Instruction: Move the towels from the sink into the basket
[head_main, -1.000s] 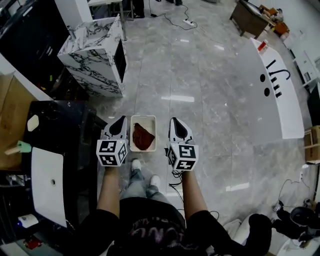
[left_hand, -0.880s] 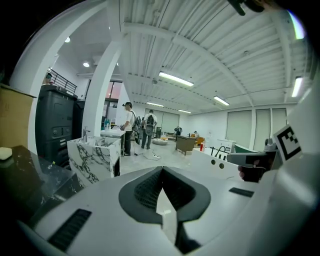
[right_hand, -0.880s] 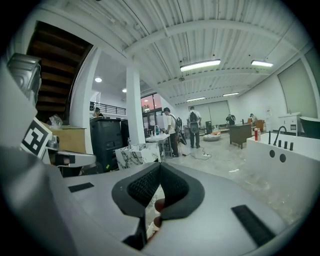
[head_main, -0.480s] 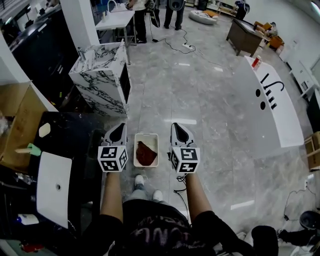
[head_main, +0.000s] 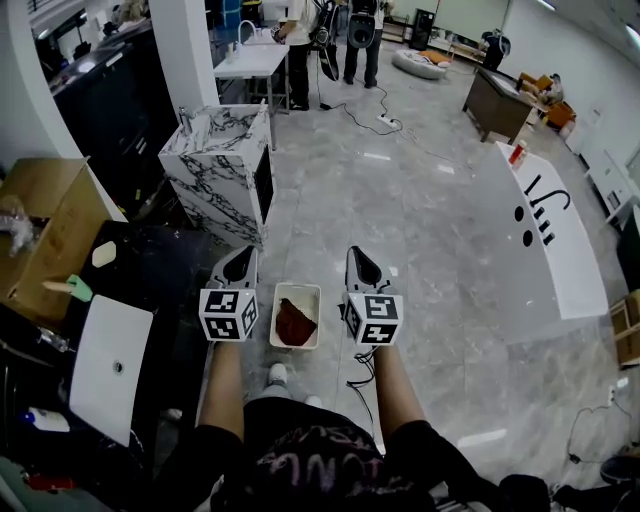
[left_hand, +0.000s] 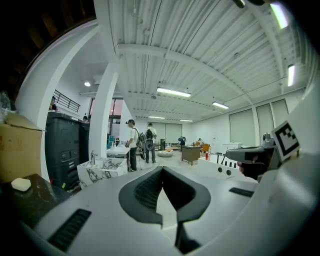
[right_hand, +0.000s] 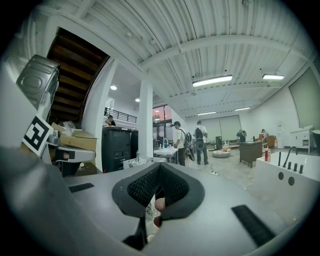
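Maroon towel (head_main: 295, 322) is seen in the basket (head_main: 277, 318) between closed, empty left gripper (head_main: 243, 252) and right gripper (head_main: 356, 252); the basket could be kicked underfoot.

The person stretches both bare arms forward, the left forearm (head_main: 222, 385) and the right forearm (head_main: 392, 385) nearly parallel. The left tool (head_main: 243, 256) and the right tool (head_main: 356, 256) point ahead, side by side and apart, each with its jaws closed together.
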